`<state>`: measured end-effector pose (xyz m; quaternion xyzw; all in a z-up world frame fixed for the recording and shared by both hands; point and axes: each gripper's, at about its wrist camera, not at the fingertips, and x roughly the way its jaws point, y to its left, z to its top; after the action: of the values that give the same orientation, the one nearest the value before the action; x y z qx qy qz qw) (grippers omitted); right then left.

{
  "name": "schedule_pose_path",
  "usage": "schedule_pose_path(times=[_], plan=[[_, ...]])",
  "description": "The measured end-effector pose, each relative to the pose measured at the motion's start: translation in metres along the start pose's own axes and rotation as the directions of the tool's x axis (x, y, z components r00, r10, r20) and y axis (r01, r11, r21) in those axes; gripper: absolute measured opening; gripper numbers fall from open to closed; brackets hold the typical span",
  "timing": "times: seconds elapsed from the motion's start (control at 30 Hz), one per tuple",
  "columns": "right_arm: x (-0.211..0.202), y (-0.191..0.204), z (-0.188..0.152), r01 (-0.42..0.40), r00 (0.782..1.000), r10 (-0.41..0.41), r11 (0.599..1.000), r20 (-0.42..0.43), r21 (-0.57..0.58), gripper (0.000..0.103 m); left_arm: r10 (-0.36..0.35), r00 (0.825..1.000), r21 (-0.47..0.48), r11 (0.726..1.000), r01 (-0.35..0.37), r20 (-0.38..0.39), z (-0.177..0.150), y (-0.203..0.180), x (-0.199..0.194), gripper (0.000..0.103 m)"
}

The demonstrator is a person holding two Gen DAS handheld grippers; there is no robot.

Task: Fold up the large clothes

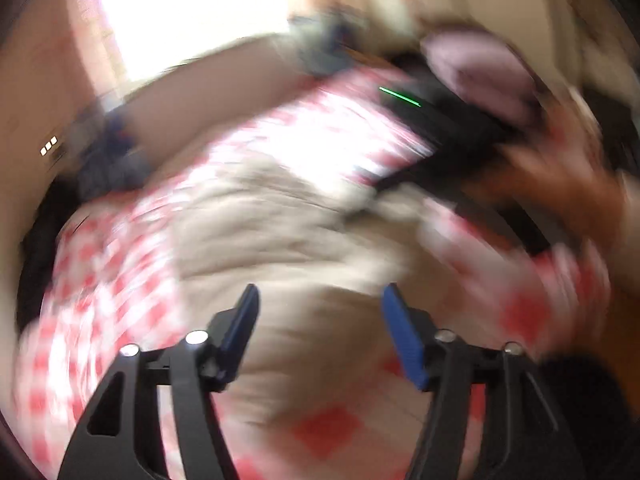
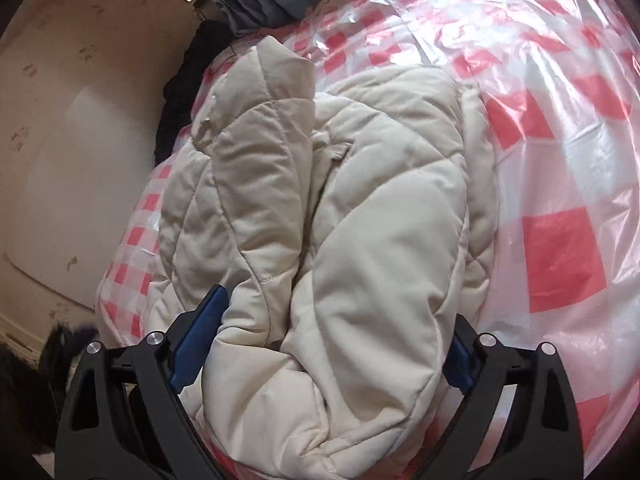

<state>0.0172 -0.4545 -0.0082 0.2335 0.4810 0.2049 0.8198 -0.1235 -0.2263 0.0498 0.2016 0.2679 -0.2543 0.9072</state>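
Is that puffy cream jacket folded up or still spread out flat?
Folded. The quilted jacket lies bundled, its padded layers doubled over one another on the checked plastic cover.

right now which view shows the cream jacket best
The right wrist view: the cream jacket is sharp there, bundled on the checked cloth, with its quilting clear. The left wrist view shows the same jacket only as a motion-blurred beige shape.

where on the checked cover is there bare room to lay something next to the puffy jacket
The widest bare stretch of the red-and-white checked plastic cover lies to the right of the cream quilted jacket in the right wrist view. To the left only a thin strip remains before the edge. At the far end, dark clothes crowd it.
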Motion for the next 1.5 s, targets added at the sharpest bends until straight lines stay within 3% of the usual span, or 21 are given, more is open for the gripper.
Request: schedule_pose_path(times=[0.1,0.13,0.2,0.3,0.4,0.47,0.5,0.6,0.67,0.77,0.87,0.97,1.03,1.1,1.17,1.23,1.27,1.3,1.37,1.4,1.5], plan=[[-0.009,0.012,-0.003,-0.097,0.994,0.099,0.995,0.052,-0.032,0.09,0.096,0.995,-0.24,0.967,-0.09,0.017,0.014,0.074,0.041,0.078],[-0.014,0.013,-0.006,-0.137,0.988,0.139,0.99,0.067,-0.035,0.09,0.052,0.998,-0.298,0.952,-0.064,-0.046,0.016,0.088,0.073,0.078],[-0.021,0.018,-0.012,-0.207,0.974,0.209,0.978,0.086,-0.036,0.09,-0.105,0.98,-0.374,0.927,0.035,-0.171,0.009,0.097,0.132,0.075],[-0.035,0.026,-0.004,-0.289,0.949,0.294,0.955,0.115,-0.057,0.09,-0.066,0.983,-0.277,0.961,0.016,-0.172,0.016,0.064,0.14,0.073],[-0.058,0.022,-0.012,-0.347,0.921,0.352,0.936,0.165,-0.06,0.09,-0.082,0.987,-0.141,0.988,0.062,-0.135,0.037,0.024,0.123,0.059],[-0.057,-0.002,-0.024,-0.185,0.968,0.179,0.982,0.176,0.02,0.09,-0.106,0.979,-0.048,0.994,0.099,-0.175,0.034,-0.008,0.128,0.058],[-0.061,-0.016,-0.031,-0.094,0.975,0.078,0.993,0.206,0.071,0.09,-0.083,0.977,-0.012,0.997,0.083,-0.195,0.026,-0.019,0.134,0.058],[-0.086,-0.016,-0.038,-0.097,0.944,0.064,0.992,0.325,0.086,0.09,-0.067,0.977,0.001,0.998,0.069,-0.201,0.017,-0.04,0.151,0.058],[-0.094,0.003,-0.025,-0.144,0.93,0.126,0.989,0.346,0.025,0.09,-0.05,0.979,0.029,0.998,0.057,-0.2,0.015,-0.05,0.151,0.058],[-0.06,0.0,0.004,-0.19,0.966,0.163,0.974,0.199,0.124,0.091,-0.081,0.975,0.043,0.995,0.092,-0.205,0.014,-0.049,0.141,0.058],[-0.005,-0.024,0.008,-0.021,1.0,0.016,0.975,0.023,0.219,0.085,-0.205,0.959,-0.068,0.978,0.195,-0.198,0.012,-0.027,0.104,0.058],[-0.006,-0.019,-0.001,0.033,0.998,-0.044,0.981,0.055,0.192,0.084,-0.195,0.975,-0.264,0.951,0.161,-0.105,0.005,0.034,0.058,0.065],[-0.004,-0.012,-0.001,0.081,0.994,-0.091,0.983,0.058,0.166,0.084,-0.114,0.99,-0.434,0.898,0.067,-0.083,-0.007,0.086,0.052,0.083],[-0.004,-0.008,-0.002,0.101,0.992,-0.113,0.982,0.064,0.161,0.085,-0.124,0.984,-0.609,0.793,0.022,-0.127,-0.028,0.135,0.076,0.087],[-0.005,-0.009,-0.005,0.091,0.991,-0.107,0.981,0.082,0.17,0.085,-0.269,0.949,-0.737,0.673,0.062,-0.167,-0.055,0.159,0.121,0.087],[-0.003,-0.009,-0.008,0.06,0.989,-0.082,0.983,0.122,0.175,0.088,-0.399,0.91,-0.809,0.569,0.151,-0.11,-0.076,0.154,0.151,0.089],[0.006,-0.014,-0.008,0.039,0.988,-0.063,0.985,0.14,0.166,0.092,-0.439,0.896,-0.822,0.532,0.204,-0.062,-0.079,0.149,0.156,0.088],[0.011,-0.013,-0.01,0.018,0.986,-0.044,0.987,0.158,0.158,0.096,-0.477,0.878,-0.81,0.525,0.26,-0.027,-0.075,0.144,0.157,0.086],[0.026,-0.004,-0.002,0.003,0.984,-0.027,0.99,0.174,0.138,0.097,-0.436,0.898,-0.723,0.639,0.262,-0.06,-0.056,0.127,0.144,0.086],[0.029,0.005,0.001,-0.009,0.984,-0.016,0.991,0.18,0.135,0.097,-0.425,0.903,-0.696,0.668,0.263,-0.067,-0.05,0.127,0.136,0.086],[0.064,0.045,0.014,-0.181,0.974,0.163,0.978,0.16,0.105,0.097,-0.322,0.942,-0.643,0.743,0.188,-0.096,-0.04,0.155,0.097,0.086]])
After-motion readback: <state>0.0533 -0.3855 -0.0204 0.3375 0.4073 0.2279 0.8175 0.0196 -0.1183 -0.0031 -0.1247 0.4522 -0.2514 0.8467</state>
